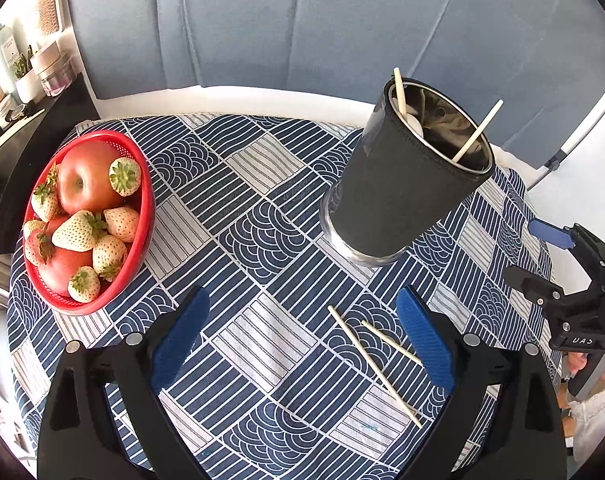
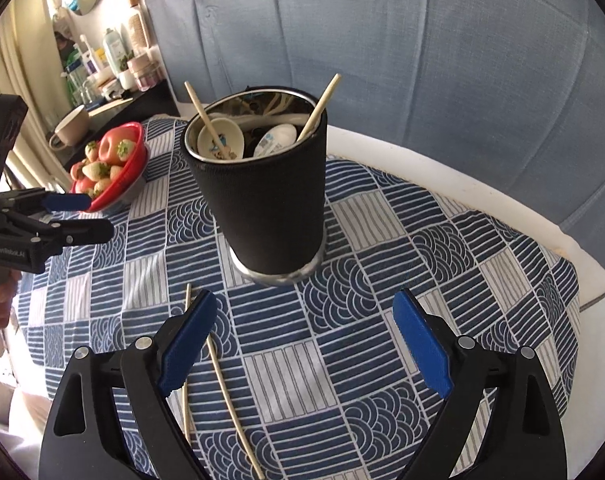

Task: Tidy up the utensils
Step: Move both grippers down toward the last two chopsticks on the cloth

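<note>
Two loose chopsticks (image 1: 376, 364) lie crossed on the patterned cloth (image 1: 262, 320) of the desk, in front of the cup (image 1: 406, 184), which already stands upright with two chopsticks and spoons (image 2: 218, 140) inside it. Seen from the right wrist, the same pair (image 2: 226, 384) runs along the cloth just beside and partly under the left finger of your right hand-held gripper (image 2: 302, 344).

You are dealing with thin, pale sticks that look like wood or bamboo: light, stiff, and likely to roll or slide on the cloth when nudged. Because they lie flat and slim, pinch near the middle, where the two cross or run close, so the stick does not swing down at one end. Taking one at a time looks safer than both.

The cup, sleeved in black fabric over a metal base, is tall and loaded, so a knock at its rim could tip it.

Your left hand-held gripper (image 1: 304, 344) hangs with its fingers spread wide over bare cloth, holding nothing; the chopsticks sit just inside its right finger. Your right hand-held gripper is likewise spread wide and empty, pointed at the cup. A red basket (image 1: 142, 200) of fruit sits well apart, to the left.
</note>
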`<state>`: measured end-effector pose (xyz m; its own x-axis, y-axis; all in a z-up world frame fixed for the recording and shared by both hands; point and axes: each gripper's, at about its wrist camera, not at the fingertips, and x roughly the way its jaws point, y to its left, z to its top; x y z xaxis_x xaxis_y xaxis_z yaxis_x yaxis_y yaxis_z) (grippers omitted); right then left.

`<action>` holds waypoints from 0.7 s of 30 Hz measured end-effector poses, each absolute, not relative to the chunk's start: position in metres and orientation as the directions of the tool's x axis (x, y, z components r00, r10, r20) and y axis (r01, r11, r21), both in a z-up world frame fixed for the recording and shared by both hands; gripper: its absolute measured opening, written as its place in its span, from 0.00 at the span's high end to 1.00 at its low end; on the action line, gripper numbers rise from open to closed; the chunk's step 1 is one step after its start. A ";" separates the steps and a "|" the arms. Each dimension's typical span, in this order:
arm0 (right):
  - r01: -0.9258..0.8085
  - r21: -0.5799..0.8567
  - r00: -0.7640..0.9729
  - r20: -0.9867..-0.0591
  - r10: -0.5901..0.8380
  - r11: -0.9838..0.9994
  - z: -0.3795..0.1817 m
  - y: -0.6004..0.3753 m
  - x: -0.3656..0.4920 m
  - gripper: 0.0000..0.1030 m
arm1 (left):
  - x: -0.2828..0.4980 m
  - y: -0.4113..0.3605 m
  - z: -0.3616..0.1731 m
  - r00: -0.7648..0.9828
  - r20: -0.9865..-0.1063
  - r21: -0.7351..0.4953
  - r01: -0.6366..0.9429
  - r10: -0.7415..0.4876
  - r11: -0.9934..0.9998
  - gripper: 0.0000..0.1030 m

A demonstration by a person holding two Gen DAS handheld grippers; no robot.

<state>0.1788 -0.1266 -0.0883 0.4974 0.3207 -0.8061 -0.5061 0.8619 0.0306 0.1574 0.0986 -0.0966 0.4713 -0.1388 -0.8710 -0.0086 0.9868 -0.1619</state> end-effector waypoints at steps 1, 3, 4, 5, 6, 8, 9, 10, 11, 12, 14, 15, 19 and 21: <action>-0.502 0.032 0.493 -0.811 0.316 0.864 -0.091 -0.126 0.176 0.17 | 0.157 0.100 -0.098 0.469 -0.872 -0.160 -0.009 -0.137 0.987 0.10; -0.499 0.028 0.484 -0.820 0.306 0.866 -0.096 -0.126 0.171 0.17 | 0.154 0.104 -0.100 0.466 -0.873 -0.167 -0.014 -0.141 0.986 0.10; -0.496 0.024 0.482 -0.824 0.298 0.868 -0.099 -0.125 0.169 0.17 | 0.154 0.106 -0.101 0.463 -0.875 -0.171 -0.017 -0.144 0.985 0.09; -0.493 0.025 0.475 -0.830 0.293 0.870 -0.102 -0.125 0.167 0.17 | 0.153 0.107 -0.103 0.461 -0.875 -0.176 -0.016 -0.149 0.984 0.09; -0.490 0.027 0.469 -0.834 0.290 0.871 -0.105 -0.125 0.164 0.17 | 0.152 0.107 -0.105 0.461 -0.874 -0.180 -0.011 -0.154 0.984 0.09; -0.484 0.019 0.468 -0.839 0.277 0.875 -0.110 -0.125 0.158 0.17 | 0.151 0.107 -0.111 0.452 -0.878 -0.179 0.002 -0.161 0.984 0.09; -0.480 0.013 0.468 -0.842 0.269 0.877 -0.113 -0.126 0.156 0.17 | 0.151 0.105 -0.115 0.448 -0.879 -0.178 0.011 -0.164 0.984 0.09; -0.477 0.012 0.466 -0.844 0.265 0.879 -0.116 -0.126 0.153 0.17 | 0.150 0.104 -0.118 0.446 -0.879 -0.177 0.018 -0.166 0.984 0.09; -0.473 0.013 0.465 -0.846 0.262 0.881 -0.119 -0.127 0.150 0.17 | 0.150 0.102 -0.122 0.443 -0.881 -0.176 0.025 -0.168 0.984 0.09; -0.470 0.012 0.465 -0.847 0.259 0.883 -0.122 -0.128 0.148 0.17 | 0.149 0.100 -0.125 0.438 -0.883 -0.174 0.030 -0.169 0.984 0.09; -0.470 0.014 0.457 -0.851 0.257 0.882 -0.128 -0.130 0.143 0.17 | 0.146 0.096 -0.131 0.434 -0.886 -0.165 0.037 -0.164 0.986 0.09; -0.473 0.014 0.450 -0.856 0.256 0.881 -0.132 -0.131 0.140 0.17 | 0.145 0.094 -0.134 0.427 -0.890 -0.160 0.039 -0.161 0.986 0.09; -0.501 0.012 0.416 -0.873 0.253 0.865 -0.144 -0.134 0.135 0.17 | 0.138 0.083 -0.142 0.402 -0.905 -0.134 0.041 -0.139 0.990 0.09; -0.525 0.029 0.401 -0.873 0.277 0.851 -0.148 -0.137 0.133 0.17 | 0.134 0.077 -0.146 0.398 -0.910 -0.113 0.035 -0.118 0.993 0.09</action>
<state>0.1326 -0.1368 -0.1481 0.4011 0.2770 -0.8731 -0.5250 0.8506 0.0287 0.1339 0.0771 -0.1456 0.3978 -0.1177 -0.9099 0.0352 0.9930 -0.1130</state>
